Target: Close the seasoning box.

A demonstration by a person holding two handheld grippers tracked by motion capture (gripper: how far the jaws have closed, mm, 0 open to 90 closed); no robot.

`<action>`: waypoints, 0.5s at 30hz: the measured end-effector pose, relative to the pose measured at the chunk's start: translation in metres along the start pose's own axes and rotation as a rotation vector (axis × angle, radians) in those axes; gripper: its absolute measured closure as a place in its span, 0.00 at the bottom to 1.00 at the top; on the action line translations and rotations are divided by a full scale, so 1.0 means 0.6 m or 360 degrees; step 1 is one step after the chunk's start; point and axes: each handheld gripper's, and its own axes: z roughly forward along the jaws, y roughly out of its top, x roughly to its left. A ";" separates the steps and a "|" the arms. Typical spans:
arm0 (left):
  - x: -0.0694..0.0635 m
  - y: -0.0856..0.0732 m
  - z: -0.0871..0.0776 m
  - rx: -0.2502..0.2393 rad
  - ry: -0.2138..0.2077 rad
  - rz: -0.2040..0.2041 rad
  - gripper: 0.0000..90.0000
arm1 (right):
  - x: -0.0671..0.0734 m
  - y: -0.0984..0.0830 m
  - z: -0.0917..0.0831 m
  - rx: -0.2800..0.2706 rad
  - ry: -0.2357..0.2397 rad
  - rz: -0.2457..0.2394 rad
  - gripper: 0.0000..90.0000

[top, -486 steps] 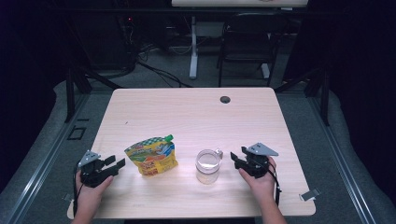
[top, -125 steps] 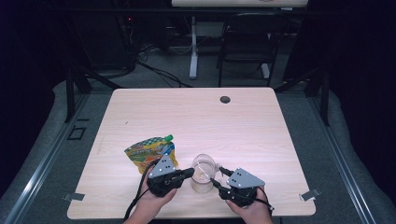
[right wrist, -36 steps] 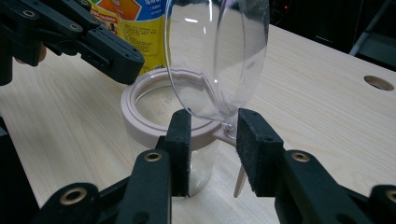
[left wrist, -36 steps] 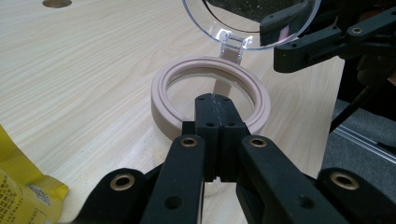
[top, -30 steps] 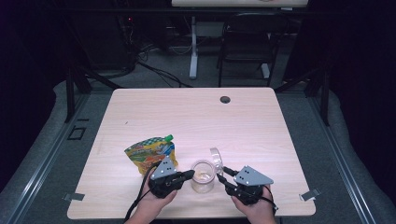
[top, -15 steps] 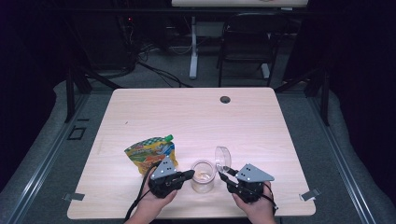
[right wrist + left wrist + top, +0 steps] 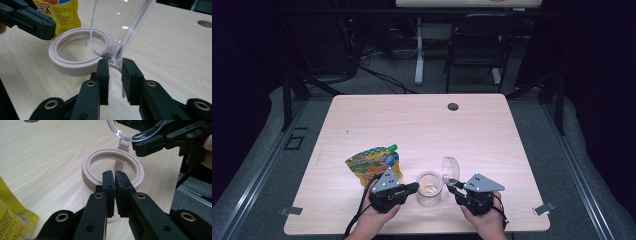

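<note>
A clear jar (image 7: 429, 189) with a beige collar (image 7: 87, 170) stands near the table's front edge. Its hinged clear lid (image 7: 450, 167) stands swung up on the jar's right. My left gripper (image 7: 414, 187) is shut with nothing between its jaws. Its tips (image 7: 114, 173) rest against the collar's near side, and the jaws have just been opening by a sliver. My right gripper (image 7: 115, 63) has just been closing and its pads sit on the hinge tab under the lid (image 7: 120, 25). A yellow snack pouch (image 7: 373, 165) lies left of the jar.
A round cable hole (image 7: 453, 106) sits at the table's far edge. Beyond the table stand a dark chair (image 7: 472, 45) and a desk leg. The person's hands are at the front edge.
The lid has tipped further up and to the right, away from the jar's mouth, with the right gripper at its hinge. The left gripper and the pouch have stayed put.
</note>
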 end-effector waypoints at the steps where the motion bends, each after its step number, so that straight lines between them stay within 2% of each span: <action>1: 0.000 -0.001 -0.001 0.0009 0.0009 0.0001 0.96 | -0.001 0.000 0.001 0.0010 -0.0003 -0.0003 0.85; 15: 0.002 -0.008 -0.024 0.0001 0.0048 -0.0016 0.95 | -0.012 -0.001 0.019 0.0049 -0.0034 0.0015 0.86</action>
